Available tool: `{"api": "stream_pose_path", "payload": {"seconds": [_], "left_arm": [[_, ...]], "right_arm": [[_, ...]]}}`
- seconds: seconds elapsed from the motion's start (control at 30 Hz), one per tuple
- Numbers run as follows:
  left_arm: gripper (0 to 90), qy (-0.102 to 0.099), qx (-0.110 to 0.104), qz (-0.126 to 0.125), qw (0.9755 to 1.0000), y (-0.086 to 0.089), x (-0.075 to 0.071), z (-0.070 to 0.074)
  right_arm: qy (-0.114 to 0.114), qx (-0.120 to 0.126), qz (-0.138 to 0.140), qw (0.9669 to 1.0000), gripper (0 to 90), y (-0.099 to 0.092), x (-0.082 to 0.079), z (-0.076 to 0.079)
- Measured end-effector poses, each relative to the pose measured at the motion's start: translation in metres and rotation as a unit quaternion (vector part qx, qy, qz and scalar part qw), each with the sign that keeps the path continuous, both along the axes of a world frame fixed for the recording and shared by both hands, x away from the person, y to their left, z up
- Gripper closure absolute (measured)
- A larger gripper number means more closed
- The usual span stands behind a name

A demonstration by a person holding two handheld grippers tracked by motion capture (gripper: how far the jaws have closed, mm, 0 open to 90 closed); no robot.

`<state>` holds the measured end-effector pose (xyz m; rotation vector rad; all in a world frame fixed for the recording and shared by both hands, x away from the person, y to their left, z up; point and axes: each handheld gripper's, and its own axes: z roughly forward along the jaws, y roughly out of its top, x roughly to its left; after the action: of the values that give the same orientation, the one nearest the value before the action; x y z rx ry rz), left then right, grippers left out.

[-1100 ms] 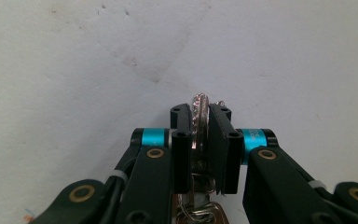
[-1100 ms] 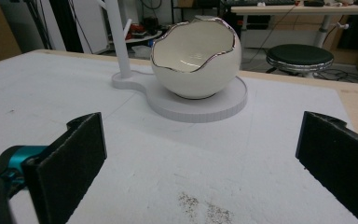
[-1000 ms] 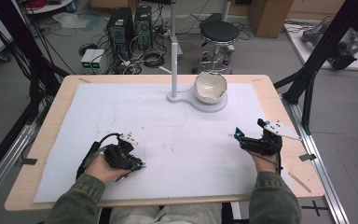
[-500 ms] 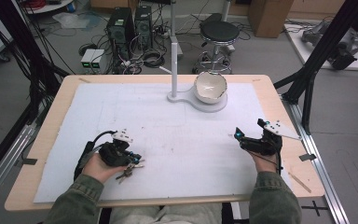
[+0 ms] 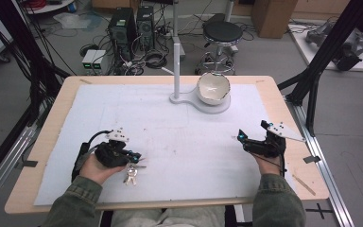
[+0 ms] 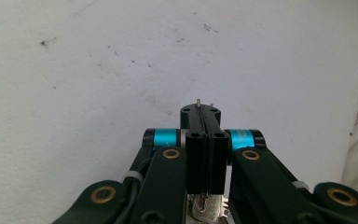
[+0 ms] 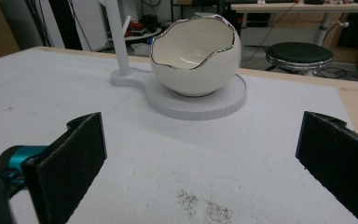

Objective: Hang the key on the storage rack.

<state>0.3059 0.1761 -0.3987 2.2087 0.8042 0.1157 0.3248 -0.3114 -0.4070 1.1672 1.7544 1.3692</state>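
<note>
1. Wooden table (image 5: 283, 94) covered by a white mat (image 5: 179, 137), lightly stained.
2. White stand base (image 5: 203, 103) at the far middle, thin post rising from it.
3. Egg-shaped white bowl (image 5: 213, 88) with jagged silver rim, upright on that base.
4. Right gripper (image 5: 242, 137) near the right edge of the mat, jaws wide apart, nothing between them.
5. Left gripper (image 5: 137, 156) near-left, jaws pressed together on a key ring.
6. Keys (image 5: 130, 175) hang from the ring under the left gripper, touching the mat.
</note>
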Motion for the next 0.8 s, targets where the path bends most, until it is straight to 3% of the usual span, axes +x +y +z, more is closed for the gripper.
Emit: {"api": "stream_pose_path", "payload": {"seconds": [0.33, 0.53, 0.67, 0.8], "left_arm": [[88.9, -0.023, -0.056, 0.011, 0.9981, 0.009, -0.003, 0.021], [88.9, -0.037, -0.067, 0.012, 0.9970, 0.012, 0.000, 0.031], [88.8, -0.041, -0.091, 0.017, 0.9948, 0.017, 0.005, 0.038], [88.8, -0.054, -0.100, 0.025, 0.9932, 0.017, 0.011, 0.049]], "right_arm": [[-0.004, -0.002, -0.001, 1.0000, 0.7, 0.000, 0.000, 0.000], [-0.005, -0.005, -0.001, 1.0000, 0.7, 0.000, 0.000, 0.000], [-0.005, -0.006, -0.002, 1.0000, 0.7, 0.000, 0.000, 0.000], [-0.003, -0.007, -0.002, 1.0000, 0.7, 0.000, 0.000, 0.000]]}}
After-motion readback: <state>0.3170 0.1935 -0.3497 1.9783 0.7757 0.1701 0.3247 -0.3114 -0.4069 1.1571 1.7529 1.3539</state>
